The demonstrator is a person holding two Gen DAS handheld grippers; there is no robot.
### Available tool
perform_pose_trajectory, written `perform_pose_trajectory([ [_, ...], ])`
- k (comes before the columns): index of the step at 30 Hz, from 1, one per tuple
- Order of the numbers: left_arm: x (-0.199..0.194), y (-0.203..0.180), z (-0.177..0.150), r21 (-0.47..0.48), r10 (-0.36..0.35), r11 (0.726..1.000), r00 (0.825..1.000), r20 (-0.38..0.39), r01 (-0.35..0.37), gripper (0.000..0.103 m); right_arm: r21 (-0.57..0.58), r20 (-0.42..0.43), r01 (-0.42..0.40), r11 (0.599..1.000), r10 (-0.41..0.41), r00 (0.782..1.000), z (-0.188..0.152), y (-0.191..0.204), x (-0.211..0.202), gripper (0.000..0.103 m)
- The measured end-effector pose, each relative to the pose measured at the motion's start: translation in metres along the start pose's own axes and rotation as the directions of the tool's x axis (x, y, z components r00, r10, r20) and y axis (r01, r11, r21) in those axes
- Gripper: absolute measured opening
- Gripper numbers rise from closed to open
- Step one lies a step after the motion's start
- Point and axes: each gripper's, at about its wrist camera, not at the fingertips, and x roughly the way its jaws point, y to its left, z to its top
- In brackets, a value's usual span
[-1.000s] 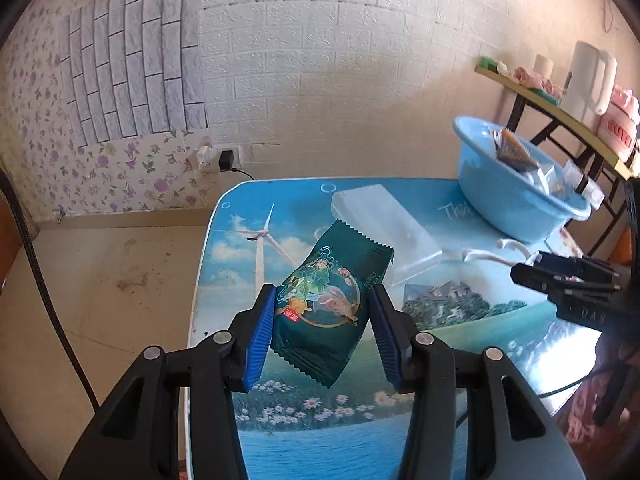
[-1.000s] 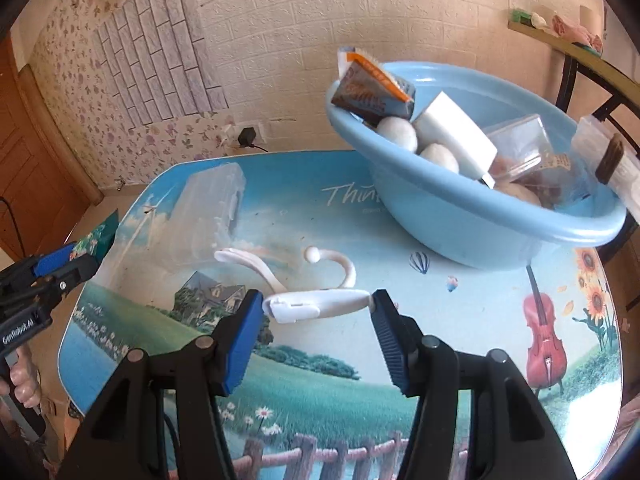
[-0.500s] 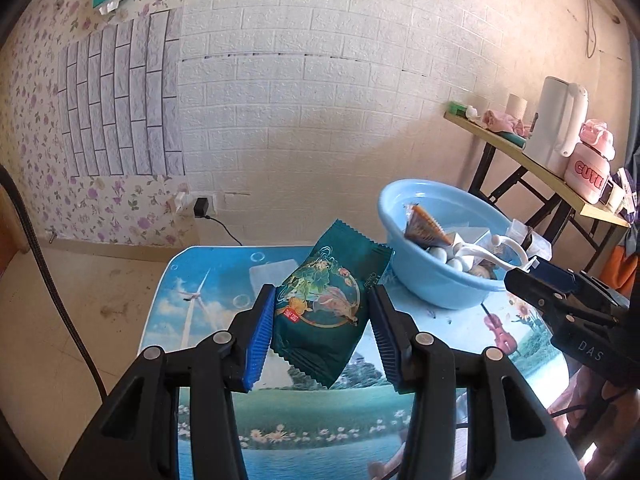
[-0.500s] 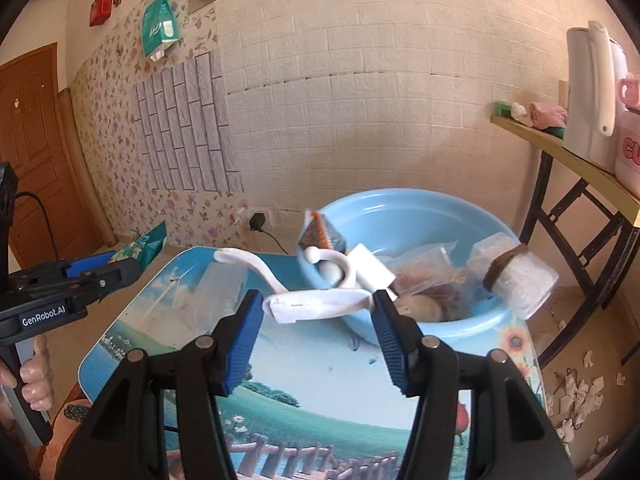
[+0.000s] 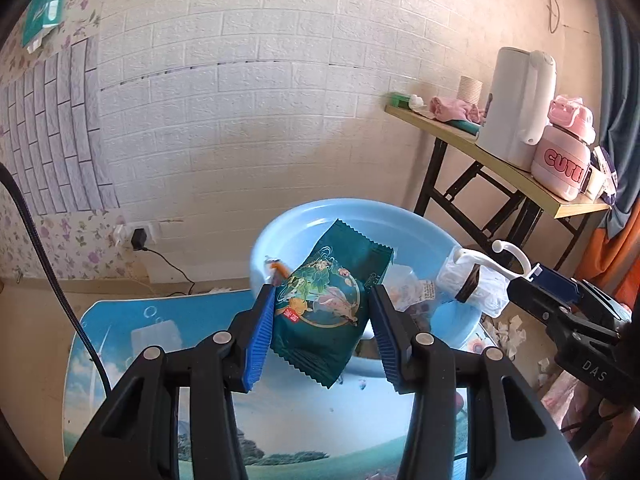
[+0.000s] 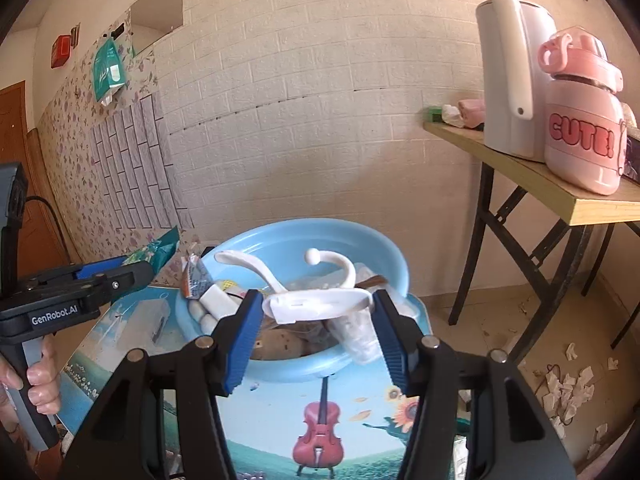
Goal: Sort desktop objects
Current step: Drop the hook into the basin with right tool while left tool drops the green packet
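Near the basin [image 5: 280, 236], the left claw [image 5: 322, 316] pinches a light, crinkly snack packet [image 5: 324, 312] by its sides, and the right claw [image 6: 316, 320] clamps a stiff white hook [image 6: 316, 304].

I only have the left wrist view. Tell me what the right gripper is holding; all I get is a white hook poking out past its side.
Observer: The right gripper is shut on a white plastic hanger, clamped across its flat bar, hook pointing up.
Operator: Report what lies under it.
Observer: The blue basin; the hanger hangs above its contents, not touching them.
Operator: Say what is in the basin on the side my green packet hides.
Observer: A white rectangular block and an orange-edged snack packet lean against the basin's left wall.
Operator: Describe the tabletop in front of the basin.
Observer: It carries a printed picture with a red violin below the basin.
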Motion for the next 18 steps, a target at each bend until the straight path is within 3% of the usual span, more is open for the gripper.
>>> perform_pose_trajectory([
  [7, 0.032, -0.025, 0.009, 0.052, -0.021, 0.998, 0.999, -0.040, 0.023, 0.046, 0.058, -0.019, 0.035, 0.998, -0.034, 0.999, -0.021, -0.049, -0.008, 0.055],
  [18, 0.060, -0.035, 0.007, 0.091, -0.009, 0.996, 0.996, -0.086, 0.016, 0.046, 0.062, -0.048, -0.050, 0.997, 0.053, 0.997, -0.027, -0.051, 0.027, 0.055],
])
